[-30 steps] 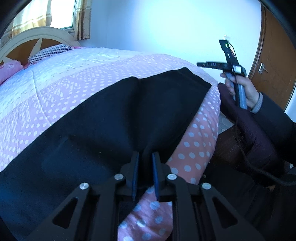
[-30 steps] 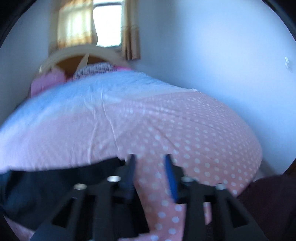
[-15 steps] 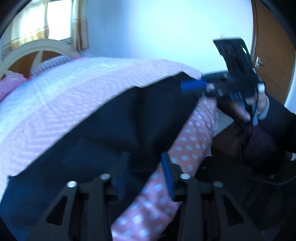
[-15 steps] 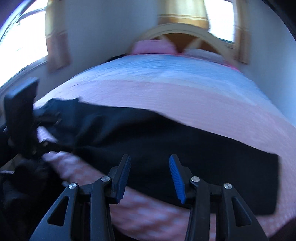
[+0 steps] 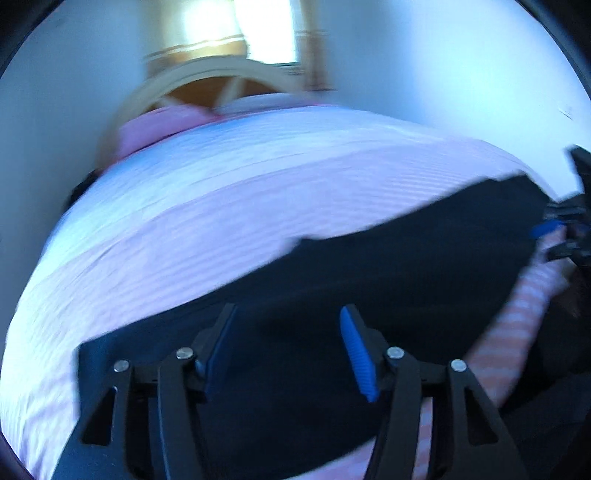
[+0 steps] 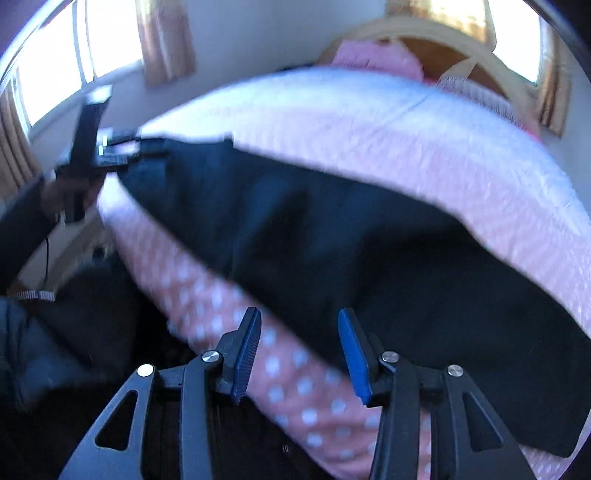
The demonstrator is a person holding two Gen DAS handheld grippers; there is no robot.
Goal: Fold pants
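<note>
A bed with a pink and white dotted quilt fills the room, its arched wooden headboard and pink pillow set against pale walls, with bright windows and tan curtains letting in daylight.
</note>
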